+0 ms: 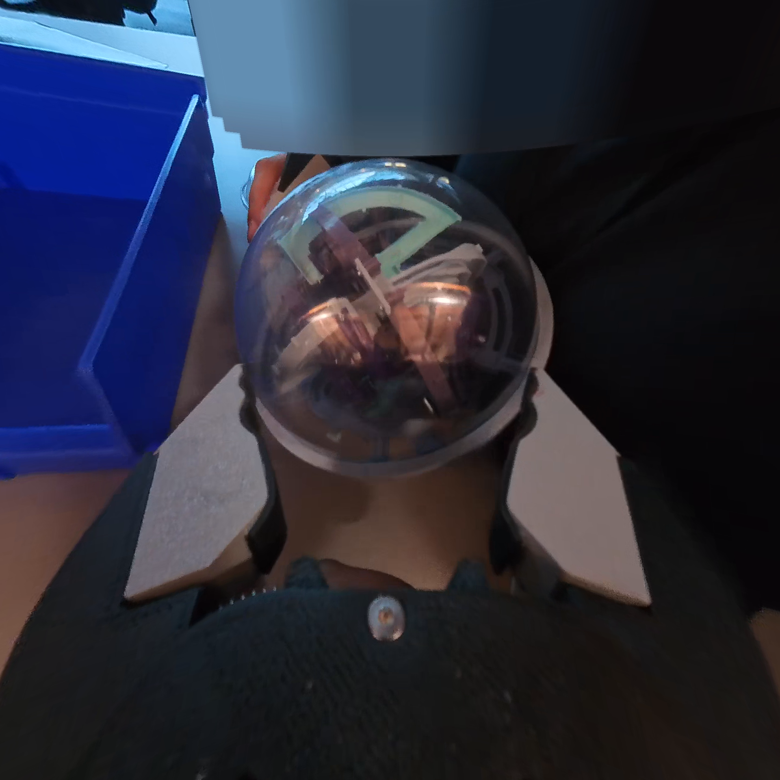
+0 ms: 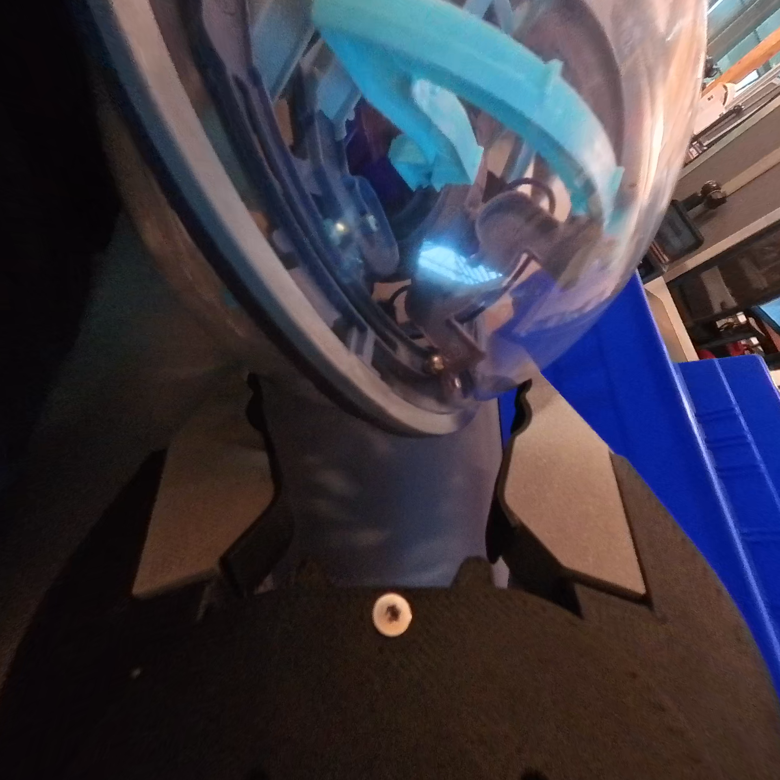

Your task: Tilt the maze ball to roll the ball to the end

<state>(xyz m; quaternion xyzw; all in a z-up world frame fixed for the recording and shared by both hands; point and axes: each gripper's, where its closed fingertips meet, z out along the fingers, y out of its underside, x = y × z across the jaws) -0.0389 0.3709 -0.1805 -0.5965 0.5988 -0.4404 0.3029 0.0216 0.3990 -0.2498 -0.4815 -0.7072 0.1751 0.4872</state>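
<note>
The maze ball (image 1: 388, 312) is a clear sphere with a grey ring around its middle and coloured tracks inside, including a pale green arc. My left gripper (image 1: 388, 401) is shut on it, with one finger on each side at the ring. In the right wrist view the maze ball (image 2: 380, 169) fills the upper frame, very close and tilted. My right gripper (image 2: 388, 401) is shut on its lower part. A small shiny metal ball (image 2: 437, 361) sits on a track near the ring, just above the right fingertip. A turquoise track (image 2: 464, 76) curves across the top.
A blue plastic bin (image 1: 84, 253) stands close on the left, and it also shows in the right wrist view (image 2: 696, 464) on the right. A person's hand (image 1: 261, 190) is behind the ball. Dark clothing (image 1: 654, 337) fills the right. Shelving (image 2: 738, 261) stands far right.
</note>
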